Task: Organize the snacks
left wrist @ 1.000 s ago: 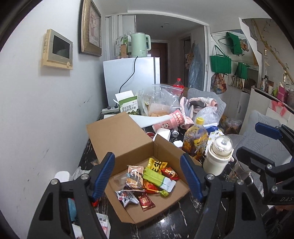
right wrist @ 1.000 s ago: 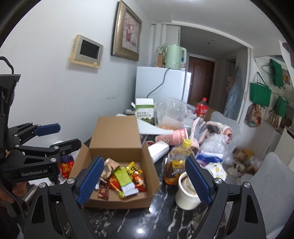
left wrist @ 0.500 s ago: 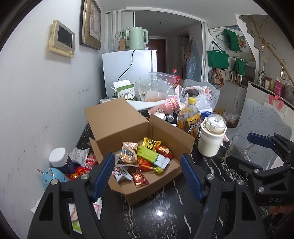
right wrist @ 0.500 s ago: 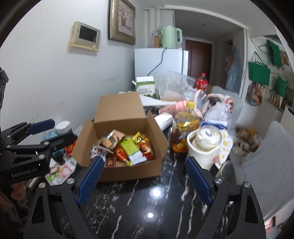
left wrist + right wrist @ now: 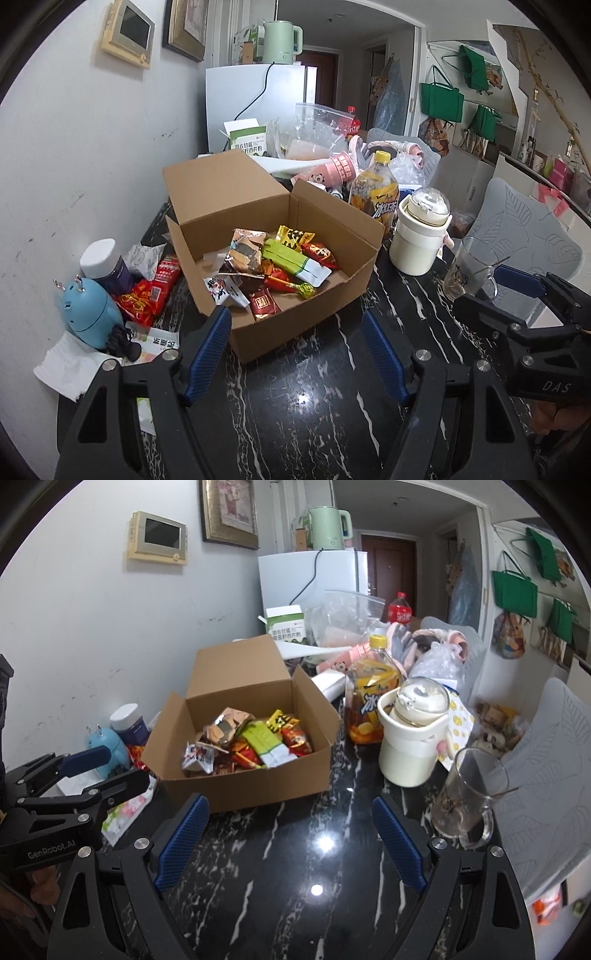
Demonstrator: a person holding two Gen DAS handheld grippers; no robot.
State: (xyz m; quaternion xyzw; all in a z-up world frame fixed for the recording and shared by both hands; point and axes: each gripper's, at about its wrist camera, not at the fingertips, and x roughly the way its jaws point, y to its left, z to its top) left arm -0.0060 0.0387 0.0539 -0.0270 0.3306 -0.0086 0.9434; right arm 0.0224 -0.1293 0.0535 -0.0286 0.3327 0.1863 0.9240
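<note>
On the marble table [image 5: 303, 398]: open cardboard box [image 5: 332, 236] of snacks [image 5: 280, 266]
Both my left gripper [image 5: 295, 336] and right gripper [image 5: 291, 823] hover before it, jaws wide, holding nothing

The left tongs [image 5: 295, 339] are open, with nothing between the two blue pads [image 5: 208, 350]. They point forward and down over the front part of the bench. The right tongs [image 5: 290, 836] are open wider, also empty, and tilted down in the same way. Both tongs are side by side, apart from each other. A part of a hand [image 5: 37, 890] holds the left tongs from below.
</note>
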